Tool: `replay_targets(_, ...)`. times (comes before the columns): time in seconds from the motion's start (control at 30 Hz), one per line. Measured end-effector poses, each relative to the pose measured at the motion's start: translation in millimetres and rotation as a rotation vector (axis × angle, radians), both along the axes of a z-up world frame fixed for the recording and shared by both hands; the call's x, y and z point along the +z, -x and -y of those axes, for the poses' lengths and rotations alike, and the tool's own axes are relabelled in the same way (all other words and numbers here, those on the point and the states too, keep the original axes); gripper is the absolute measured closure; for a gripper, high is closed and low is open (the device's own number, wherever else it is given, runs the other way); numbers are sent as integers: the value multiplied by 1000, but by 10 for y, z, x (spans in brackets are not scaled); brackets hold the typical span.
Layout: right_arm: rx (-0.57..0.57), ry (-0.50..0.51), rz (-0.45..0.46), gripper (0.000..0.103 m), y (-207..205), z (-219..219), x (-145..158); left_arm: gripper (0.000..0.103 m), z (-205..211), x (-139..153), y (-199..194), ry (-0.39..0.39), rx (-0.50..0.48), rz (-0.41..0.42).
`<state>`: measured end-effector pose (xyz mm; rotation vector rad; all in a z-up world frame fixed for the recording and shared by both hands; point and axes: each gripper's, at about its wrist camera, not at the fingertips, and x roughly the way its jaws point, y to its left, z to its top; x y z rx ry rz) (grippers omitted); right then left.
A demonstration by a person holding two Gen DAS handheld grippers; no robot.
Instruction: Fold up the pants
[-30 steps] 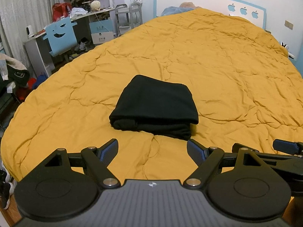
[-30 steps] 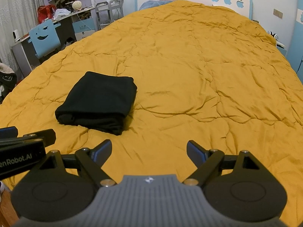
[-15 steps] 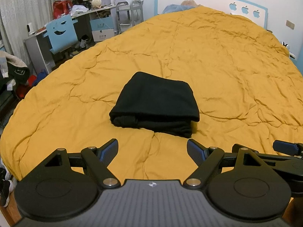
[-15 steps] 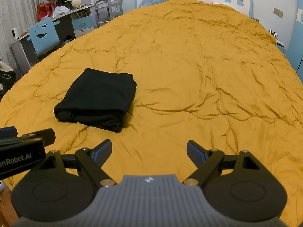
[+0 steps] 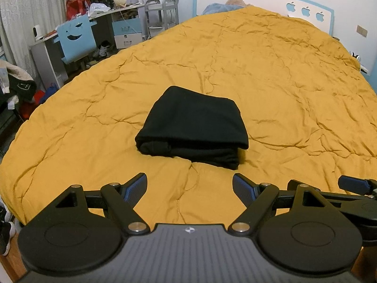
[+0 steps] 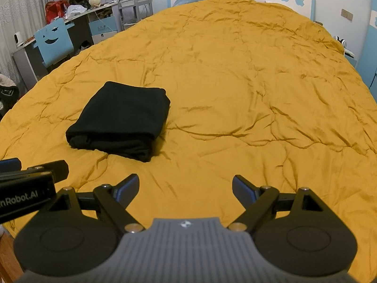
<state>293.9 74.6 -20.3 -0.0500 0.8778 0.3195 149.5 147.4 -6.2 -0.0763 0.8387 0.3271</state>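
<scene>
The left claw [image 5: 189,184] and the right claw [image 6: 185,185] are both hanging spread and empty above the yellow quilt [image 5: 271,75], near the folded black pants [image 5: 193,127]. Folding is looking finished; next is probably only pulling away.

Black pants [image 5: 195,120] on mustard-yellow quilt [image 5: 271,70]; blue-padded black tongs [image 5: 189,186].

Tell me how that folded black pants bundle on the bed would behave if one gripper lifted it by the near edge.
The black pants look like soft, thick cloth, so they would probably sag. The stacked layers visible at the near edge would likely slide apart and unfold. On the yellow quilt, a push would probably bunch them, not roll them.
</scene>
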Motion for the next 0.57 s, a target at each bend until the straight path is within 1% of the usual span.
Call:
replay_targets(0.47,-1,3,-1,21,2,-1,-31,7,-2,-4,-20,3,-1,3)
replay_targets(0.57,-2,3,-2,21,2,-1,-39,7,4,-3,-15,5,-9,23)
